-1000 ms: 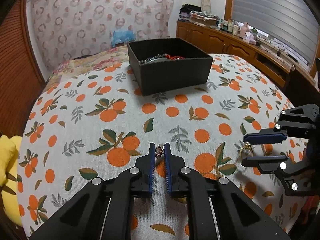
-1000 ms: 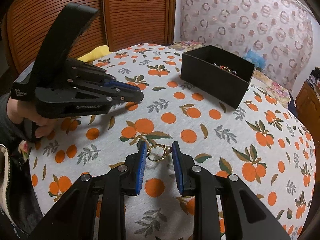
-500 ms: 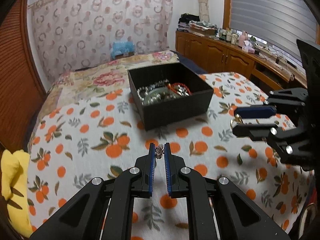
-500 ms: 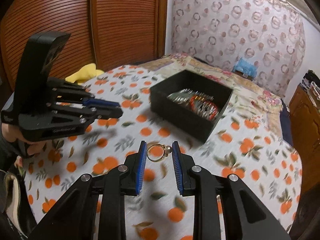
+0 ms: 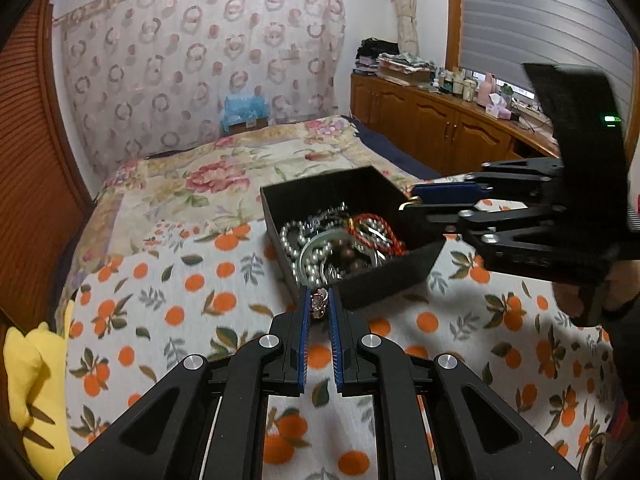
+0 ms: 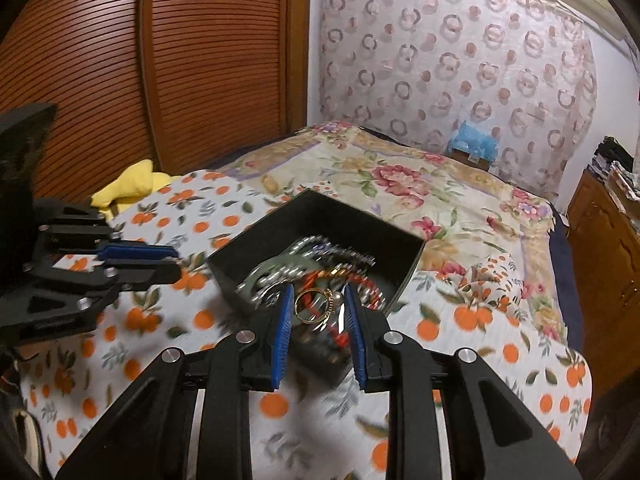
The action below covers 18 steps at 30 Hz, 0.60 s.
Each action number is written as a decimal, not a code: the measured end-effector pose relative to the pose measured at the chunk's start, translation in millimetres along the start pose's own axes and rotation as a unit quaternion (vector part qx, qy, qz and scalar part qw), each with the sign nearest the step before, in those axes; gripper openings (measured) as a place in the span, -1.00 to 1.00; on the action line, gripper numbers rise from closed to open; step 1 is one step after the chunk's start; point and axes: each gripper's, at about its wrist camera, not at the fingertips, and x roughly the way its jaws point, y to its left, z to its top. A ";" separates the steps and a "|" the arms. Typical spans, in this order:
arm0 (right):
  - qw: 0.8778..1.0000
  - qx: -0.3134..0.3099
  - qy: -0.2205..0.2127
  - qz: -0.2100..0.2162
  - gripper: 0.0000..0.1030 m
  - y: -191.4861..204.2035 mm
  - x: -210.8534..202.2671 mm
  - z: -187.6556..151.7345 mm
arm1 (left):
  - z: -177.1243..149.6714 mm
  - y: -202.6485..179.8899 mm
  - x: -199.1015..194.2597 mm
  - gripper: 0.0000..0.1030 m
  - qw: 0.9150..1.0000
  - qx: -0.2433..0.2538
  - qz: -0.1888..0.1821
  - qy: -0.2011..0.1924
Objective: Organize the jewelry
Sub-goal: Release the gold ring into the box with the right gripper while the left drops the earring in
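A black open box [image 5: 384,280] [image 6: 404,280] stands on the bed and holds pearl beads, a red cord bracelet and chains. My left gripper [image 5: 320,308] is shut on a small pinkish ring [image 5: 319,305], raised just short of the box's near corner. My right gripper [image 6: 318,306] is shut on a gold ring [image 6: 314,305] and holds it above the box's near edge. The right gripper also shows in the left wrist view [image 5: 416,202], above the box's right rim. The left gripper shows in the right wrist view [image 6: 168,262], left of the box.
The bed has an orange-print cloth [image 5: 180,304] and a floral quilt [image 5: 208,184] behind. A yellow pillow [image 5: 28,380] lies at the left edge. Wooden cabinets [image 5: 432,128] with clutter stand right, a slatted wardrobe door [image 6: 160,60] left.
Both grippers have risen off the cloth and moved toward the box, each still holding its ring. The right gripper has come over the box's edge.
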 end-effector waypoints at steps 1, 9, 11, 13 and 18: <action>1.000 0.001 0.001 -0.003 -0.46 -2.2 4.0 2.3 | 2.6 0.4 1.2 -0.84 1.000 0.000 0.000 -0.001; 1.000 0.025 -0.003 -0.004 -0.45 -22.5 29.8 16.1 | 20.0 1.0 12.2 -0.84 1.000 0.007 0.001 -0.007; 0.999 0.032 -0.007 -0.001 -0.45 -25.2 32.6 17.6 | 22.5 0.9 14.5 -0.84 1.000 0.009 0.001 -0.008; 0.999 0.038 -0.009 0.000 -0.45 -27.4 34.2 18.4 | 25.4 0.0 18.2 -0.84 1.000 0.011 0.000 -0.007; 0.999 0.045 -0.019 0.002 -0.44 -33.0 31.8 20.6 | 30.5 -1.4 27.4 -0.84 1.000 0.015 -0.002 -0.005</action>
